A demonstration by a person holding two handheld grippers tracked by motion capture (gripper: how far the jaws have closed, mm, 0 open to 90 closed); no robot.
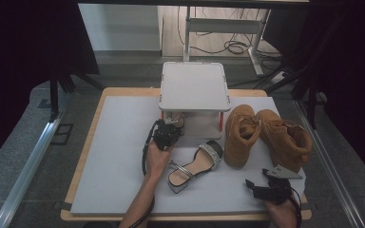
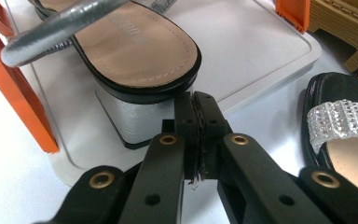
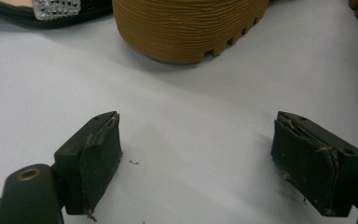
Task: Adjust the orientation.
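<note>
So the job here looks like getting shoes onto the little rack [image 1: 195,90] at the far middle of the table [image 1: 119,185], and it's maybe a quarter done by my guess.

Biggest leftovers first: the two boots [image 1: 266,135] stand side by side on the mat near the right edge, just right of the rack, untouched as far as I can tell.

One sandal [image 2: 135,46] already sits on the rack's lower shelf, heel block and all, between the orange legs [image 2: 18,88]. Its partner, the second sandal [image 1: 195,166], lies on the mat just in front of the rack, toe end angled toward the rack.

The left gripper [image 1: 167,135] is right at the rack's front left corner, jaws pressed together with nothing between them, tips just short of the shelved sandal's heel. Looks to me like it just let go or nudged it in.

The right gripper [image 1: 268,190] hangs near the front right corner, jaws spread wide over bare mat, close to a boot sole.

So: one sandal in, one sandal plus both boots to go.
</note>
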